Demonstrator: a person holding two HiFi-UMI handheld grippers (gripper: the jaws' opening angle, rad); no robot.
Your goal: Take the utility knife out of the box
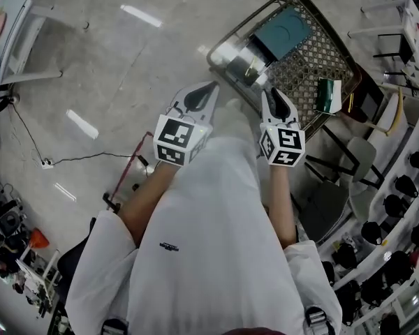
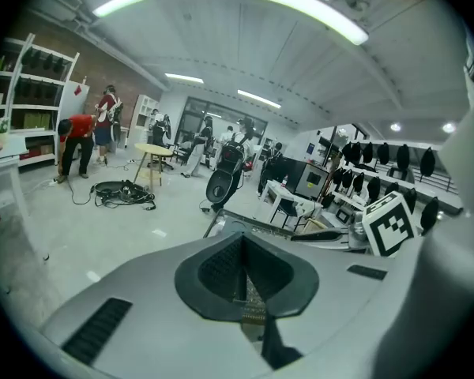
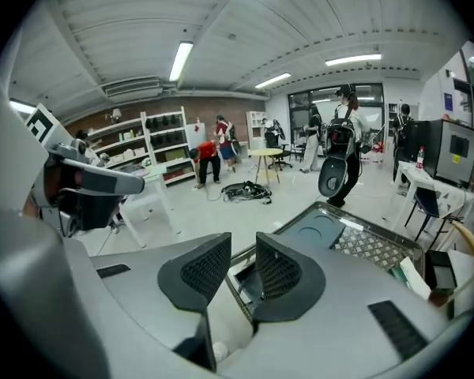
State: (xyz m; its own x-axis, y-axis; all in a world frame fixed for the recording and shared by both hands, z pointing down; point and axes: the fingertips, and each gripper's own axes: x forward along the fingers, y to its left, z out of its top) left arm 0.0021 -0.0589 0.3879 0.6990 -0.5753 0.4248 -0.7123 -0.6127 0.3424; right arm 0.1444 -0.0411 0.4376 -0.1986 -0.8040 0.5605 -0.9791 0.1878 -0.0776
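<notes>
Head view: the utility knife cannot be made out. The clear box (image 1: 243, 60) at the near left corner of the mesh table (image 1: 314, 58) shows only glare and a yellowish streak inside. A teal lid (image 1: 285, 30) lies just behind the box, and a green-and-white carton (image 1: 328, 95) sits at the table's right edge. The left gripper (image 1: 209, 89) and right gripper (image 1: 270, 93) both point at the near edge, their jaws too small to read here.

Left gripper view: the jaws are pressed together with nothing between them. They cover most of the table, leaving only its near rim.

Right gripper view: the jaws stand apart and empty, framing the box's open corner and its dark inside. No knife can be picked out there either.
</notes>
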